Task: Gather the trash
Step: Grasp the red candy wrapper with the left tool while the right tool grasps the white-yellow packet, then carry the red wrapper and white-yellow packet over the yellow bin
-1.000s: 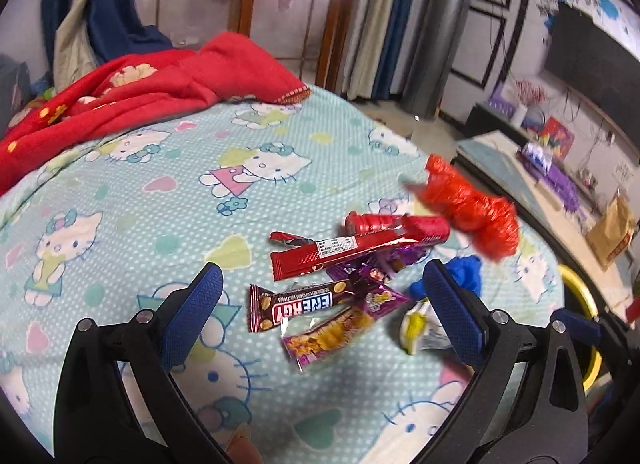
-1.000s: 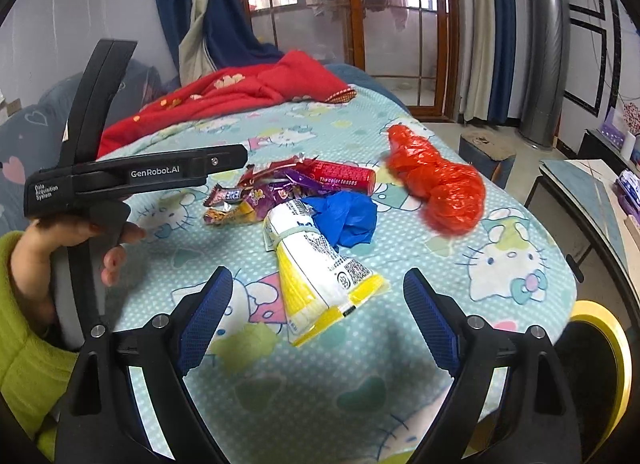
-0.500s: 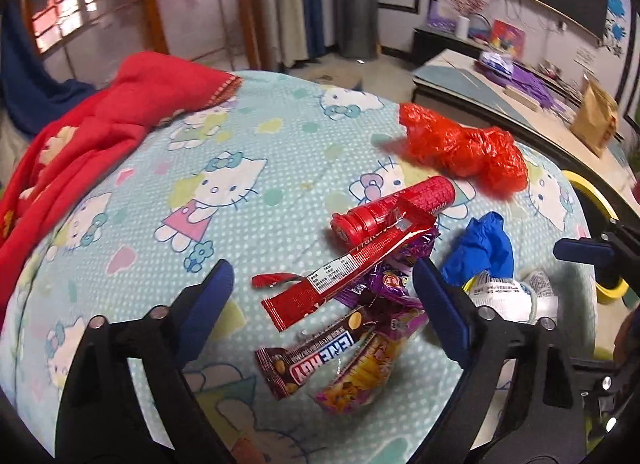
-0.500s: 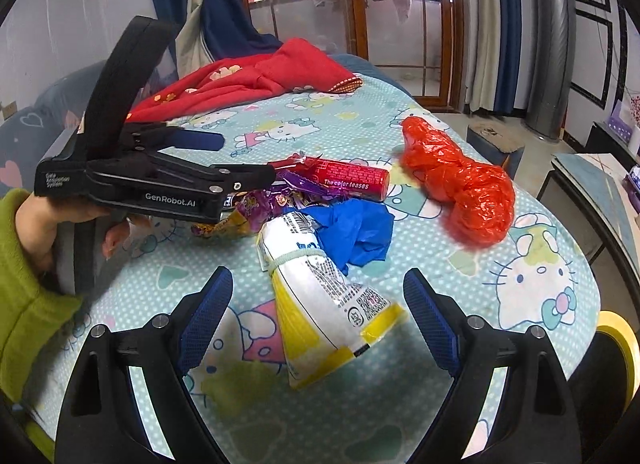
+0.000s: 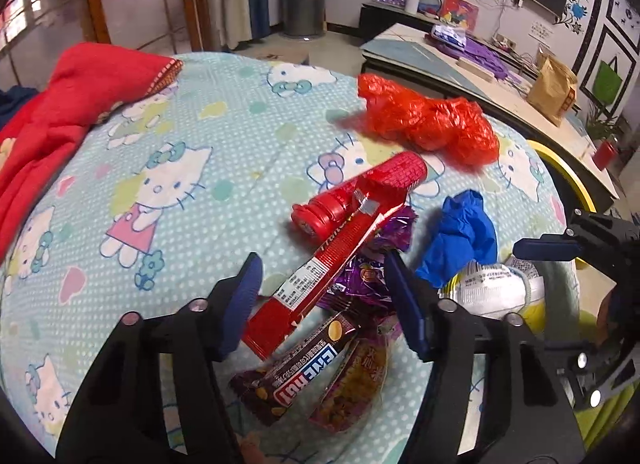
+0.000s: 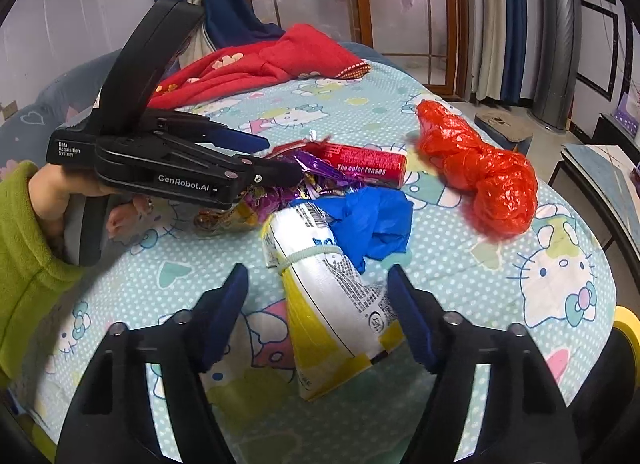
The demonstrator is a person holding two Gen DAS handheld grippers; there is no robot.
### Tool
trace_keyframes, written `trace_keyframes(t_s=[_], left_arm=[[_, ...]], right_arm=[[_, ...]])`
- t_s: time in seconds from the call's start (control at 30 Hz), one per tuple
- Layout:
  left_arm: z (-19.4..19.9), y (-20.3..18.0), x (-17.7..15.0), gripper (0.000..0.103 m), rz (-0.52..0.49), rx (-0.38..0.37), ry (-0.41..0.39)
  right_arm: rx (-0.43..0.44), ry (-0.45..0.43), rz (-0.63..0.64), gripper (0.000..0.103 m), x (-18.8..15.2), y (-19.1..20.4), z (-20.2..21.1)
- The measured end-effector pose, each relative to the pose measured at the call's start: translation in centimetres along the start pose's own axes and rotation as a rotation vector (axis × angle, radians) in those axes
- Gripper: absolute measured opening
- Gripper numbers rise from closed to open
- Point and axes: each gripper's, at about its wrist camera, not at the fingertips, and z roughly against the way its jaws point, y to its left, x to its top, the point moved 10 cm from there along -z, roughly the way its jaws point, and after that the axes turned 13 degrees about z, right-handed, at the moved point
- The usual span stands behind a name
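A pile of trash lies on the Hello Kitty bedsheet point(image 5: 192, 168). My left gripper point(image 5: 324, 284) is open, its fingers on either side of a long red wrapper point(image 5: 320, 268) and purple wrappers point(image 5: 360, 280); a brown ENERGY bar wrapper point(image 5: 304, 364) lies under it. A red tube point(image 5: 360, 192) point(image 6: 364, 166), a blue crumpled bag point(image 5: 460, 236) point(image 6: 372, 220) and a red plastic bag point(image 5: 428, 120) point(image 6: 480, 172) lie beyond. My right gripper point(image 6: 318, 284) is open around a white and yellow packet point(image 6: 336, 304). The left gripper point(image 6: 276, 160) also shows in the right wrist view.
A red blanket point(image 5: 64, 104) point(image 6: 260, 64) lies at the far side of the bed. A yellow-rimmed bin point(image 5: 560, 168) point(image 6: 626, 328) stands past the bed's edge. A low table point(image 5: 480, 64) with clutter stands behind it.
My left gripper has moved forward and down onto the wrapper pile, its fingers now around the red wrapper. My right gripper has moved closer to the white and yellow packet.
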Motion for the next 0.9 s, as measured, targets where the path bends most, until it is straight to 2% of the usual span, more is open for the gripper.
trace_keyframes(t_s=[0.27,0.4,0.53,0.6,0.9], left_arm=[[0.5,0.3,-0.8,0.025,0.075,-0.052,-0.013],[1.2,0.1,-1.0,0.022,0.1,-0.049,-0.041],[3.0,-0.5,-0.5,0.018,0.145,-0.064,-0.109],[4.1,-0.8,-0.1,0.015,0.167,-0.071,-0.147],[7.8,-2.6,0.5,0.013,0.24,-0.09,-0.265]], right_arm=[[0.001,-0.002,-0.051,0.052,-0.8,-1.0,0.8],[-0.001,-0.015,-0.043,0.045,-0.9,-0.8,1.2],[-0.022,-0.023,-0.012,0.04,-0.9,-0.4,1.6],[-0.018,-0.027,-0.015,0.039,-1.0,-0.3,1.8],[-0.006,-0.055,-0.053,0.037,-0.8,-1.0,3.3]])
